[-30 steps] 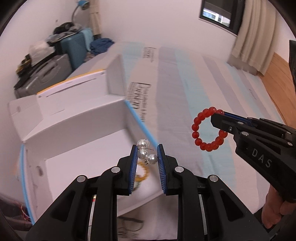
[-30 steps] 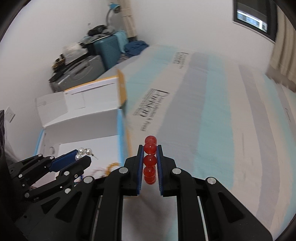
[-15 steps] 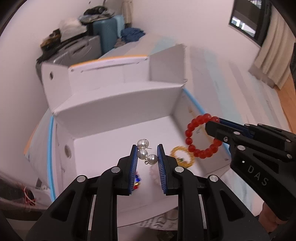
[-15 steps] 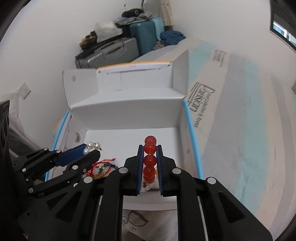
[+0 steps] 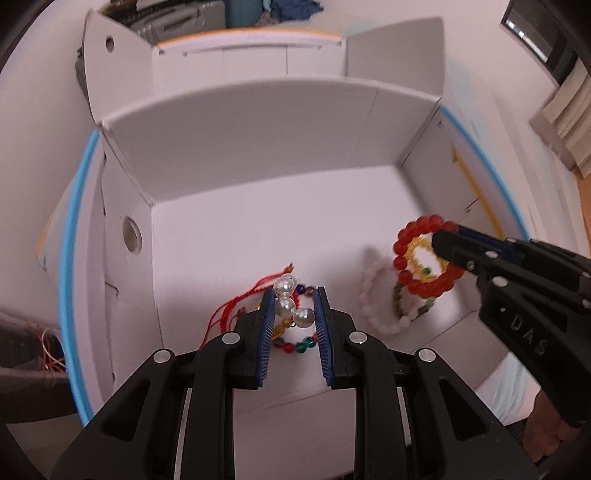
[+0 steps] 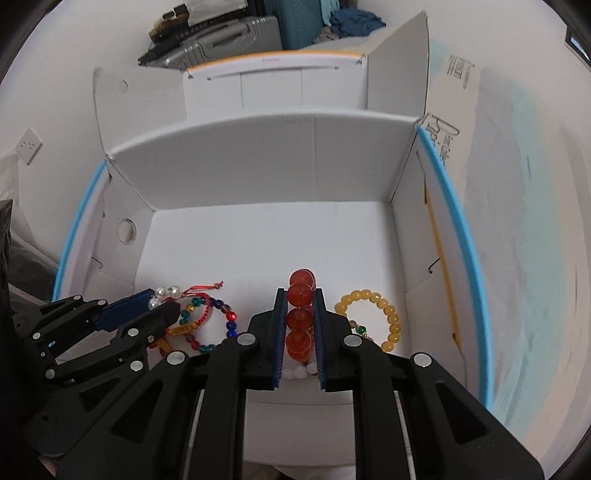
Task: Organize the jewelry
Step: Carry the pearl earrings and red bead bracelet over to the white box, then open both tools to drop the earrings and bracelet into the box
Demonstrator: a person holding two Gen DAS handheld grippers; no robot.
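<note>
My left gripper is shut on a pearl earring and holds it above the near left part of the open white box. My right gripper is shut on a red bead bracelet, held over the box's near right part; the bracelet also shows in the left wrist view. On the box floor lie a multicoloured bead bracelet with red cord, a yellow bead bracelet and a pale pink bracelet.
The box has blue-edged side flaps and an upright back flap. It stands on a striped mattress. Suitcases and clutter are stacked against the wall behind it.
Both grippers have moved from over the mattress to over the box, each keeping hold of its piece. The box floor and the jewelry on it have come into view.
</note>
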